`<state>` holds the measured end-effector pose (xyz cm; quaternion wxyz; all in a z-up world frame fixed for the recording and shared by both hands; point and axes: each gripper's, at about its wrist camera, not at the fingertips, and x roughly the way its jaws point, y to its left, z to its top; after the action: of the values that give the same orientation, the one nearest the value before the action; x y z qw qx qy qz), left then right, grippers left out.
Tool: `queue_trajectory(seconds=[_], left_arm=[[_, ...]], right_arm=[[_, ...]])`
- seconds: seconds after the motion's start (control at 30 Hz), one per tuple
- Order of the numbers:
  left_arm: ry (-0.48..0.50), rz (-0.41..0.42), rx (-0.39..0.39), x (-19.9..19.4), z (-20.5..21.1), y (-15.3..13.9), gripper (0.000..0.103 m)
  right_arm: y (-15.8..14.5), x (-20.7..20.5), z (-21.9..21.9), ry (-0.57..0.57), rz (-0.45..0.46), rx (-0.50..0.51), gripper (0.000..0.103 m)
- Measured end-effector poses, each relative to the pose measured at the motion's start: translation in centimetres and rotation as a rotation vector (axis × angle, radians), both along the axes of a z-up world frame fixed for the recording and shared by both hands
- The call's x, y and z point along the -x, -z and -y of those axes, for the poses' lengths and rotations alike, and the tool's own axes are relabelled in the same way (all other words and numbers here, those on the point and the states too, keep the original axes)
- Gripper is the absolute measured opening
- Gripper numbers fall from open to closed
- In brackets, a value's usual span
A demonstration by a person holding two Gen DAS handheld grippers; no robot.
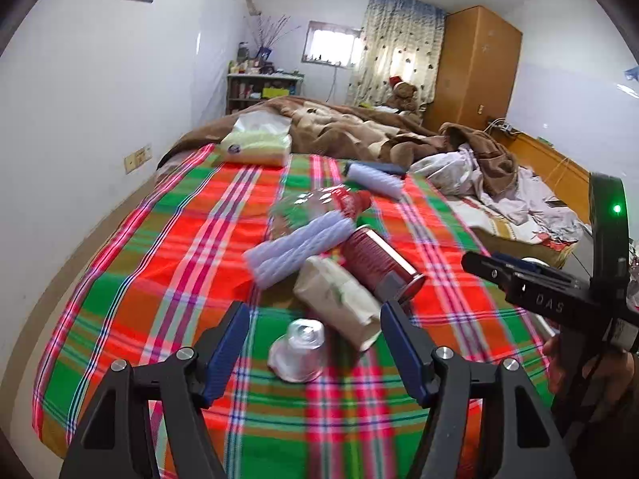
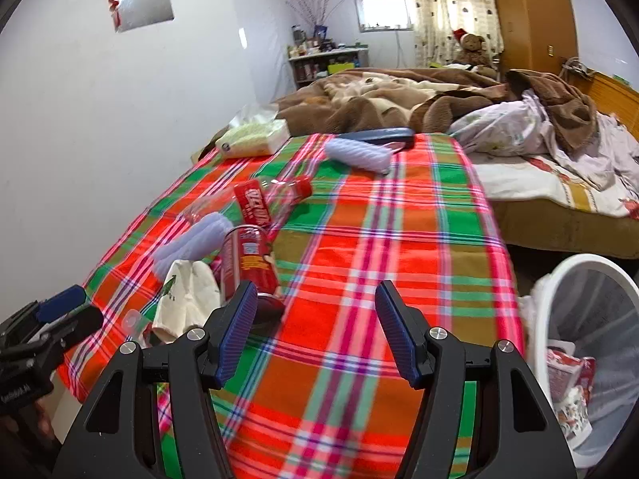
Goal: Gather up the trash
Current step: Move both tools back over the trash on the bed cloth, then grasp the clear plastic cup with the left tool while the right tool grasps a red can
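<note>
Trash lies on a plaid cloth on the bed. A clear plastic cup lies between the open fingers of my left gripper. Beyond it lie a crumpled paper bag, a red can, a pale ribbed foam sleeve and a clear bottle with a red label. My right gripper is open and empty over the cloth, just right of the can and the bag. The bottle lies behind.
A white mesh bin with wrappers inside stands on the floor at the right. A second foam sleeve and a dark flat item lie farther back. A tissue pack, brown blanket and white bedding fill the far bed.
</note>
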<state>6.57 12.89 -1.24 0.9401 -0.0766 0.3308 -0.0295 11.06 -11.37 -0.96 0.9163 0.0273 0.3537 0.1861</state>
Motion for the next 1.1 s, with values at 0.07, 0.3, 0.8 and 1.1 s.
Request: queue_trajectory(seconds=[0.07,0.3,0.8,1.1], left_arm=[[0.004,-0.016,-0.002,0.0,-0.4,0.6,0.068],[0.008,-0.08,-0.009,-0.8,-1.1,3.0,0.069],[0.026,-0.143,0.013,-3.6,-1.2,6.0,0.069],[0.01,-0.157,0.024,-4.5,-1.9,6.5,0.067]], right_arm=[[0.1,-0.3,-0.7,-0.008,-0.005,0.006,0.063],[0.9,-1.6,-2.6,-0.038,-0.038,0.018,0.063],[2.0,-3.8,-5.4,-0.102,-0.094,0.018,0.063],[2.6,-4.5,-6.9,-0.128,-0.104,0.059,0.063]])
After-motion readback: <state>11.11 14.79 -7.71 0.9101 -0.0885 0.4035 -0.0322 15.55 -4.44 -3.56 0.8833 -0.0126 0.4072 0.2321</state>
